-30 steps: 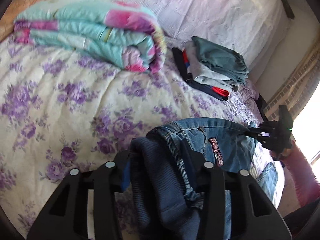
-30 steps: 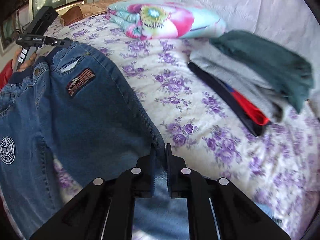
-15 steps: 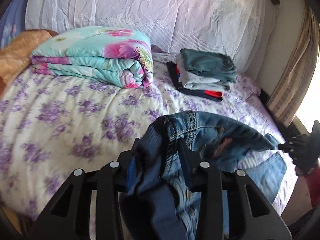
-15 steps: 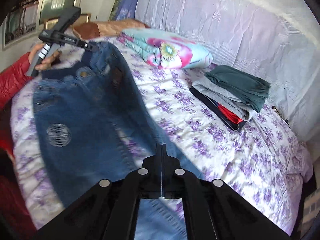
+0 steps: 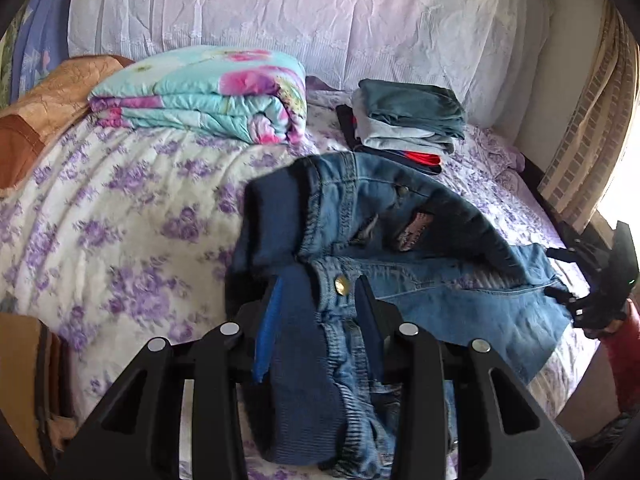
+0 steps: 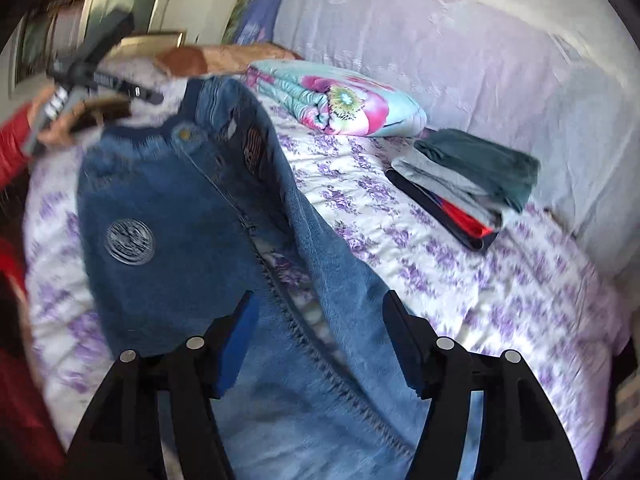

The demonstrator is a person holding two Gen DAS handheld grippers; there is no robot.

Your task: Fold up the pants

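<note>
A pair of blue jeans (image 5: 440, 248) with sewn-on patches hangs stretched over the flowered bed (image 5: 120, 200). My left gripper (image 5: 320, 312) is shut on the bunched waistband, beside its brass button. In the right wrist view this gripper (image 6: 100, 80) shows at the upper left, held by a hand in a red sleeve. My right gripper (image 6: 318, 308) is opening. Its fingers stand wide apart over the lower part of the jeans (image 6: 172, 208), and the pads press on nothing. It also shows at the far right of the left wrist view (image 5: 592, 280), by the edge of the denim.
A folded turquoise and pink quilt (image 5: 208, 92) lies near the head of the bed. Next to it is a stack of folded clothes (image 5: 408, 120). A lilac cover (image 5: 280, 8) drapes the headboard. An orange-brown pillow (image 5: 48, 108) sits at the left, a curtain (image 5: 580, 140) at the right.
The right gripper was shut on the edge of the jeans and now its jaws are apart. Both hands have drawn back from the headboard. The left gripper still holds the waistband.
</note>
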